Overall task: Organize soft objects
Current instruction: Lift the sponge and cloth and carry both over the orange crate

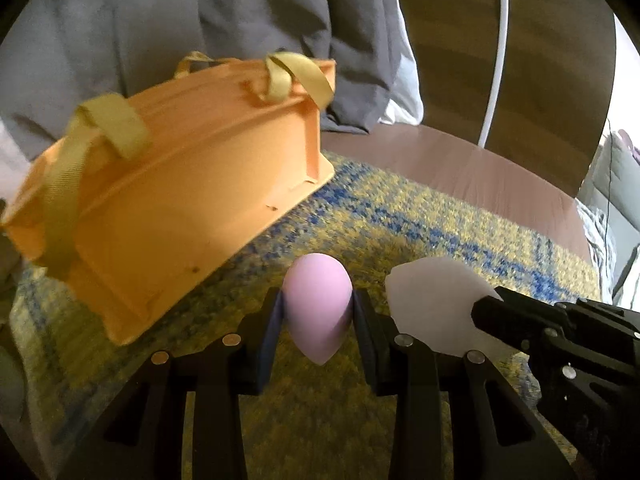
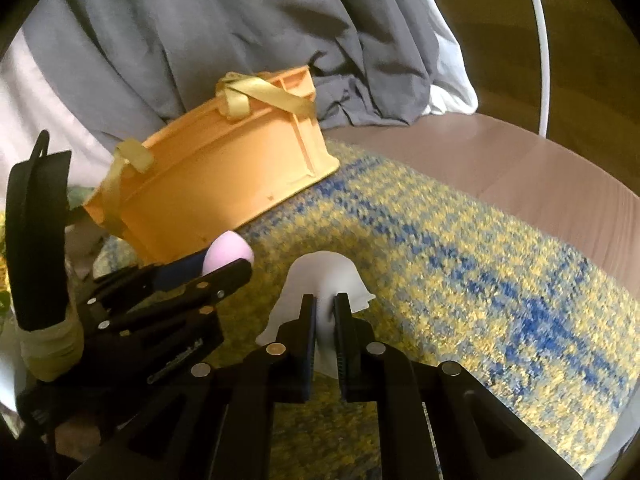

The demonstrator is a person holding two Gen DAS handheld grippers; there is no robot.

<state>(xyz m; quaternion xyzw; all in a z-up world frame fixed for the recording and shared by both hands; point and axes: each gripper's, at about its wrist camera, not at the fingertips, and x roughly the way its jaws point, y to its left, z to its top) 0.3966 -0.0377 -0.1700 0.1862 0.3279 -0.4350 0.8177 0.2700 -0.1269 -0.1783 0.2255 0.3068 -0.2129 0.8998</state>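
Note:
My left gripper (image 1: 318, 312) is shut on a pink egg-shaped sponge (image 1: 318, 304), held above the yellow and blue rug. It also shows in the right wrist view (image 2: 228, 258), at the left gripper's tip (image 2: 222, 270). My right gripper (image 2: 325, 312) is shut on a white soft sponge (image 2: 324, 276), squeezed flat between the pads. In the left wrist view the white sponge (image 1: 434, 304) sits just right of the pink one, with the right gripper (image 1: 486, 308) coming in from the right. An orange bin (image 1: 176, 196) with yellow strap handles stands ahead left; it also shows in the right wrist view (image 2: 224, 184).
A yellow and blue rug (image 2: 460, 264) covers the surface. Grey bedding (image 2: 220, 32) hangs behind the bin. A brown wooden edge (image 2: 520, 164) runs right of the rug. A white curved tube (image 2: 542, 40) rises at far right.

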